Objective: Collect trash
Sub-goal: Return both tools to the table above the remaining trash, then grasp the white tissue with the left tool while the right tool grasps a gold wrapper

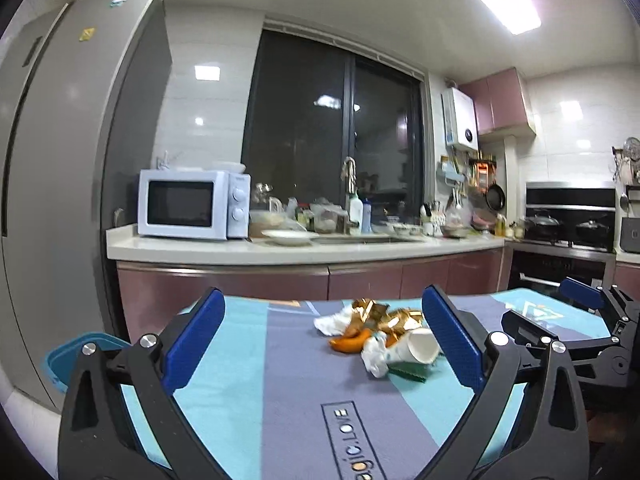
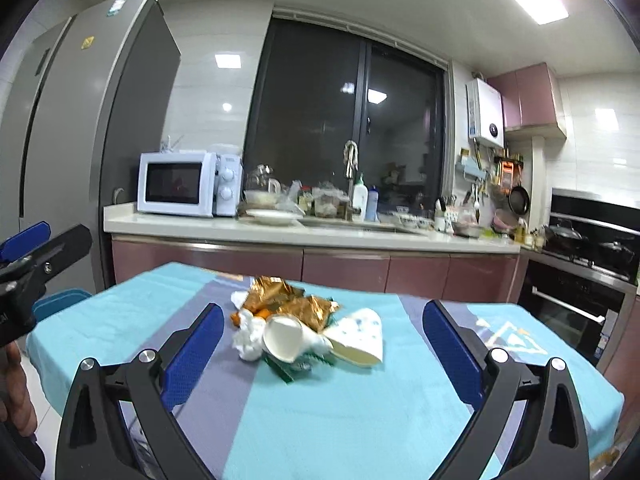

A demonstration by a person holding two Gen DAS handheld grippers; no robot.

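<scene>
Turquoise and slate-blue cloth covers the table (image 2: 132, 320) in front of me, and the whole job sits in one small heap near its middle. Off the table's left edge, low down, I can see part of a blue plastic bin (image 1: 70, 356) — my guess is that's where the trash goes.

The heap lies dead ahead of my right gripper (image 2: 323, 344), framed between its two blue pads, both spread wide with nothing in them. From my left gripper (image 1: 323, 344) the same pile sits ahead but shifted toward the right pad, so the right hand has the straighter line in. The left one is released too, empty. I judge the right tool nearer and better aligned; the left is closer to the bin.

Working down the pile by size: a crumpled gold foil wrapper (image 2: 288, 300) spreads across the back, its long run going left to right. In front of it a white paper napkin with pale blue spots (image 2: 360, 334) lies folded open at the right side. A white paper cup (image 2: 284, 338) rests tipped on its side, mouth facing me and slightly left, its body running away to the right. A crumpled white tissue wad (image 2: 248, 340) touches the cup's left rim. Under the cup's near edge pokes a flat green packet (image 2: 288, 370). An orange peel scrap (image 2: 240, 316) peeks out behind the tissue — smallest of the lot.

Everything overlaps, so one pinch may drag neighbours along.
</scene>
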